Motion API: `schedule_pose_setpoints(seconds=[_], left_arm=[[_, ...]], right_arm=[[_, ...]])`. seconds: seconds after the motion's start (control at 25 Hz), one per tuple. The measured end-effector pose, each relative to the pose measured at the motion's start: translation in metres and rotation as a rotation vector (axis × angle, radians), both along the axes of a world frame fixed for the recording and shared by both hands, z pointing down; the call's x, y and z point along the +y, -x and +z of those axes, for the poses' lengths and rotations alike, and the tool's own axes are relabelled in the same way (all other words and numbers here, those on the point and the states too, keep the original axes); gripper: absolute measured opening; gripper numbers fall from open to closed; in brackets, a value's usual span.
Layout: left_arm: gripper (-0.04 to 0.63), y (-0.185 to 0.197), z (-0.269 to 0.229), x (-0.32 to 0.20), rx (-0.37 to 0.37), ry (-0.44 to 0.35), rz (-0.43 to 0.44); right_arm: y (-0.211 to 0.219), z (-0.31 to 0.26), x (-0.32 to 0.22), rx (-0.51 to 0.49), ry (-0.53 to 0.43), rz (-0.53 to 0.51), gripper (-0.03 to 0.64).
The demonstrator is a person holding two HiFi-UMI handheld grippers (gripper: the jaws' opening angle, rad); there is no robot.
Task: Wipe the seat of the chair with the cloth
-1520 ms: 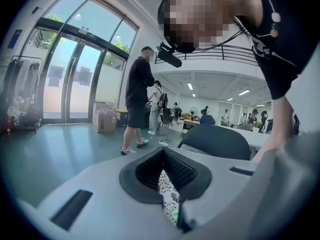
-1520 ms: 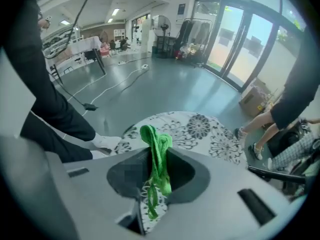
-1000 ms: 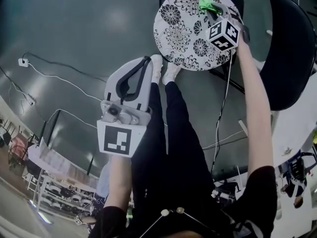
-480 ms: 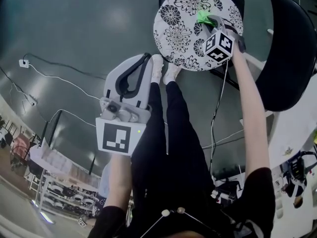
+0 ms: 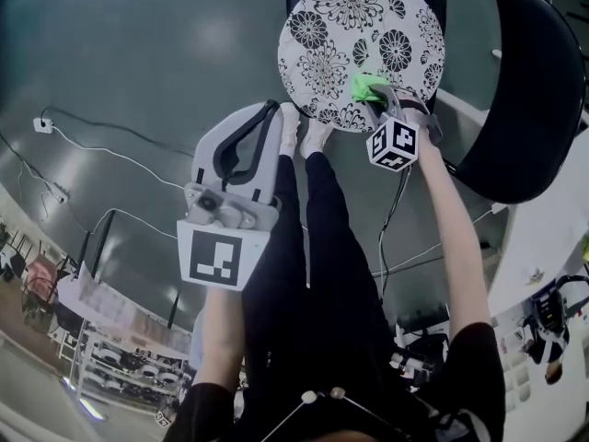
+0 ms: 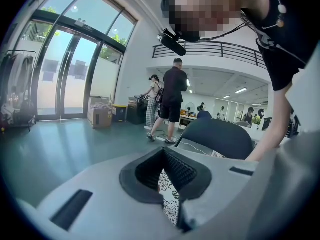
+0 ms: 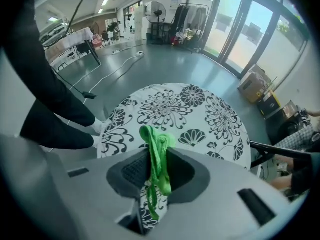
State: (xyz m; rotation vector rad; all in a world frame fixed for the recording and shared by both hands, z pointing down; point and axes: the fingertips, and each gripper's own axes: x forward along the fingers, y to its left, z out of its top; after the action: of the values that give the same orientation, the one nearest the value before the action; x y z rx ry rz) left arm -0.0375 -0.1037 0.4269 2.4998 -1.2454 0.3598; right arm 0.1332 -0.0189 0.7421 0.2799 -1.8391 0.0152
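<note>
The chair seat (image 5: 354,35) is a round white cushion with black flowers, at the top of the head view. A bright green cloth (image 5: 370,87) lies bunched on its near edge. My right gripper (image 5: 379,99) is shut on that cloth and holds it against the seat. In the right gripper view the cloth (image 7: 158,151) hangs pinched between the jaws, with the seat (image 7: 170,106) just beyond. My left gripper (image 5: 269,110) is held over the floor left of the seat, shut and with nothing in it. Its own view shows a sliver of the seat (image 6: 168,204) below the jaws.
The chair's black backrest (image 5: 529,90) curves round the right of the seat. The person's legs and white-socked feet (image 5: 304,132) stand right by the seat's near edge. Cables (image 5: 101,141) run over the grey floor at left. People (image 6: 172,99) and a cardboard box (image 6: 100,116) stand far off.
My right gripper has dragged the green cloth from the seat's far right side across to its near edge. The left gripper has barely moved.
</note>
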Motion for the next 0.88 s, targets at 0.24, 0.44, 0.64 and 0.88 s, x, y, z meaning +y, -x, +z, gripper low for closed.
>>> schedule_pose_setpoints(seconds=[0.24,0.44,0.64,0.88], left_arm=[[0.005,0.0,0.003,-0.002,0.009,0.012,-0.007],[0.005,-0.005,-0.003,-0.004,0.015,0.004,-0.002],[0.005,-0.008,-0.002,-0.001,0.015,0.007,-0.001],[0.005,-0.011,0.0,0.001,0.019,0.01,-0.003]], right_arm=[[0.005,-0.002,0.048,-0.013,0.073,-0.037,0.087],[0.006,-0.002,0.085,-0.019,0.156,-0.073,0.087],[0.004,-0.018,0.082,-0.069,0.18,-0.088,0.087],[-0.039,-0.03,-0.039,-0.007,-0.047,0.029,0.087]])
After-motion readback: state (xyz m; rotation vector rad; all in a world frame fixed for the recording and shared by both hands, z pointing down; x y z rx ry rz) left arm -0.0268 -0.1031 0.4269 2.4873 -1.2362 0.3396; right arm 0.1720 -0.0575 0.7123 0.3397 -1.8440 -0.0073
